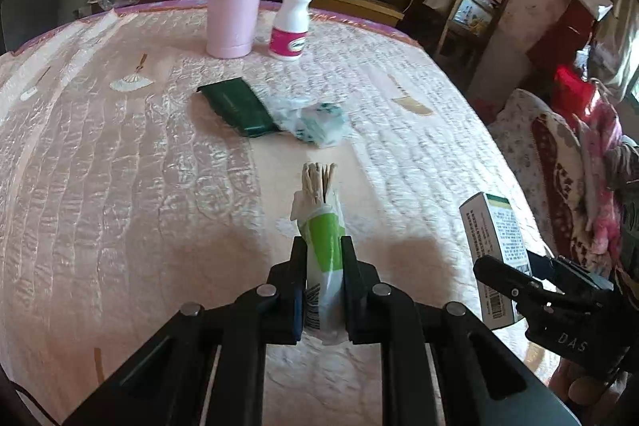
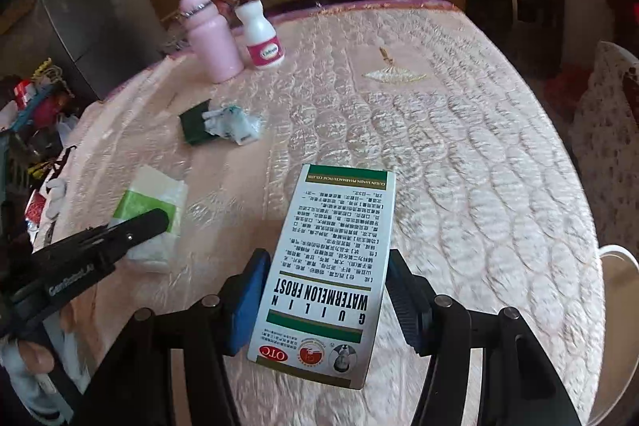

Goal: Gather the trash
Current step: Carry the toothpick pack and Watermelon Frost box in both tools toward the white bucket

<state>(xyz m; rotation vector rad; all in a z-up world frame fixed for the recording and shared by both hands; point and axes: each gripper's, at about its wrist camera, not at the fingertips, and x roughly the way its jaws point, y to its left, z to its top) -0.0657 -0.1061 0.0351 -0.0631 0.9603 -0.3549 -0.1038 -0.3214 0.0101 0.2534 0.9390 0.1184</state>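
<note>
My left gripper (image 1: 322, 246) is shut on a green-and-white toothpick packet (image 1: 321, 226), held above the pink quilted table; it also shows in the right wrist view (image 2: 147, 210). My right gripper (image 2: 325, 266) is shut on a white medicine box (image 2: 335, 266) printed "Watermelon Frost"; the box also shows at the right of the left wrist view (image 1: 495, 246). A dark green wrapper (image 1: 235, 104) and a crumpled clear plastic wrapper (image 1: 315, 120) lie together mid-table, beyond both grippers.
A pink bottle (image 1: 235, 6) and a white pill bottle (image 1: 291, 22) stand at the table's far edge (image 1: 179, 4). Wooden furniture and floral cloth lie behind. A chair with patterned cloth (image 1: 551, 162) stands at the right.
</note>
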